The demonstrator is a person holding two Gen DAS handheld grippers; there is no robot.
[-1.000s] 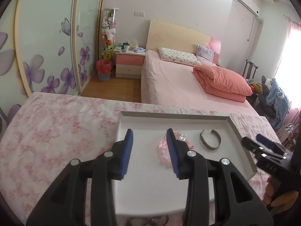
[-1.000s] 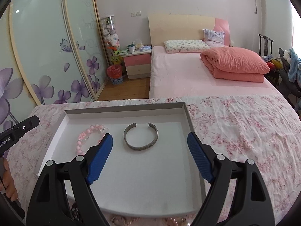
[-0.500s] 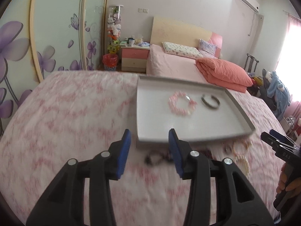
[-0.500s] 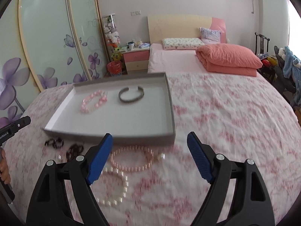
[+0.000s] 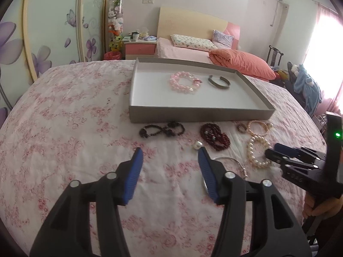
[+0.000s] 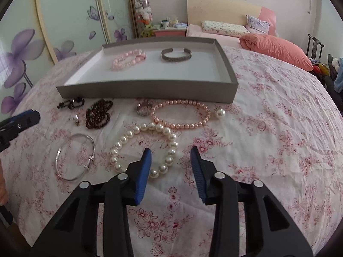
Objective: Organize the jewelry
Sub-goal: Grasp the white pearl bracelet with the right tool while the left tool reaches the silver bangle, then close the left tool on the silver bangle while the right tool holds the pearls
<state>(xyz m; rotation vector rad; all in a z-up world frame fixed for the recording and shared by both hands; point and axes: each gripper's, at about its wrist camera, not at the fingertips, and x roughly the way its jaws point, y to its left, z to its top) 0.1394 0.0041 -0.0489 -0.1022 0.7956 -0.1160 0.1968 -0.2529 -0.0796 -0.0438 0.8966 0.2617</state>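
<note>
A grey tray (image 6: pixel 148 90) on the flowered cloth holds a pink bead bracelet (image 6: pixel 128 59) and a metal cuff (image 6: pixel 175 55). In front of it lie a white pearl bracelet (image 6: pixel 116 145), a pink pearl strand (image 6: pixel 180 126), a silver bangle (image 6: pixel 58 156), dark red beads (image 6: pixel 98 115) and black beads (image 5: pixel 163 129). My right gripper (image 6: pixel 170 152) hovers over the white pearls' right side. Its jaws are closing, with a few pearls between the tips and the pads apart from them. My left gripper (image 5: pixel 169 153) is opening over bare cloth below the black beads, holding nothing.
A ring (image 6: pixel 143 109), a loose pearl (image 6: pixel 220 113) and a small pearl earring (image 6: pixel 76 118) also lie near the tray's front wall. A hand holds the right gripper's handle at the left wrist view's right edge. A bed and a nightstand stand behind.
Both grippers drew back from over the tray and sank toward the loose jewelry in front of it. The right jaws narrowed a lot and the left jaws widened.
</note>
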